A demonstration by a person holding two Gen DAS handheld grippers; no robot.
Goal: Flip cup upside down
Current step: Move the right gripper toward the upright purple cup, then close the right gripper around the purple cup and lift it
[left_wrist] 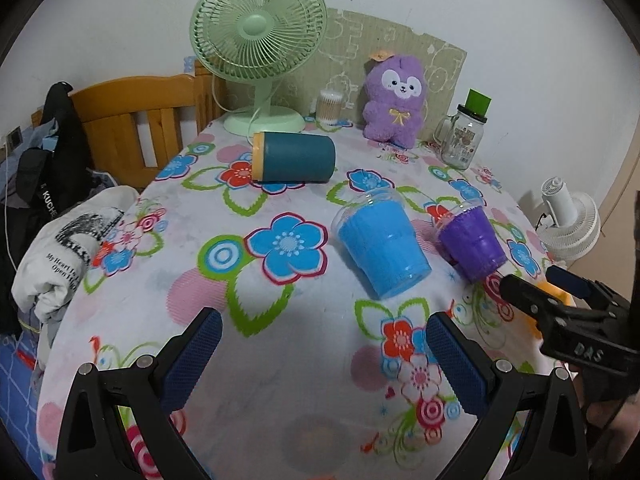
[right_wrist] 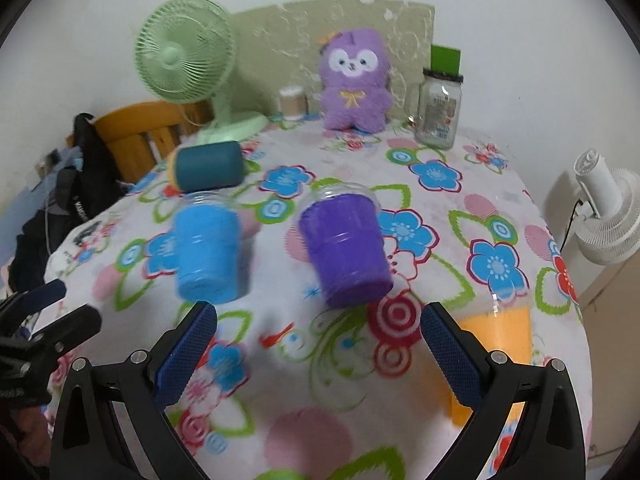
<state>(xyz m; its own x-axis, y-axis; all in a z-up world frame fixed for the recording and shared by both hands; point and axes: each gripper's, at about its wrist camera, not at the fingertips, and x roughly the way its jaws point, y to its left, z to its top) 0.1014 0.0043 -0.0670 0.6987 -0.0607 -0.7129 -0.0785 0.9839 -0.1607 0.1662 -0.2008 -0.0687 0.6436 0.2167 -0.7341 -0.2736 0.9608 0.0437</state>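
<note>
Closest in, both claws hang over the flowery tablecloth (left_wrist: 280, 340) with nothing in them: the left gripper (left_wrist: 324, 344) is spread wide, and the right gripper (right_wrist: 318, 338) is spread just as wide. An orange cup (right_wrist: 496, 344) sits right behind the right one's finger, partly hidden.

Next out are the blue cup (left_wrist: 382, 246) and the purple cup (right_wrist: 346, 246), side by side and apart, both apparently lying tipped over with the clear rim pointing away. The purple one is almost lined up with the right claw, so I'd guess that's the one to flip.

These look like thin plastic cups, so probably light, a bit squishy and slick. I'd pinch across the ribbed middle of the wall, gently, since it could roll or pop out.

Further back a teal cup (left_wrist: 294, 158) lies on its side, then a green fan (left_wrist: 258, 32), a purple plush (left_wrist: 394, 100) and a glass jar (left_wrist: 464, 138) near the wall
</note>
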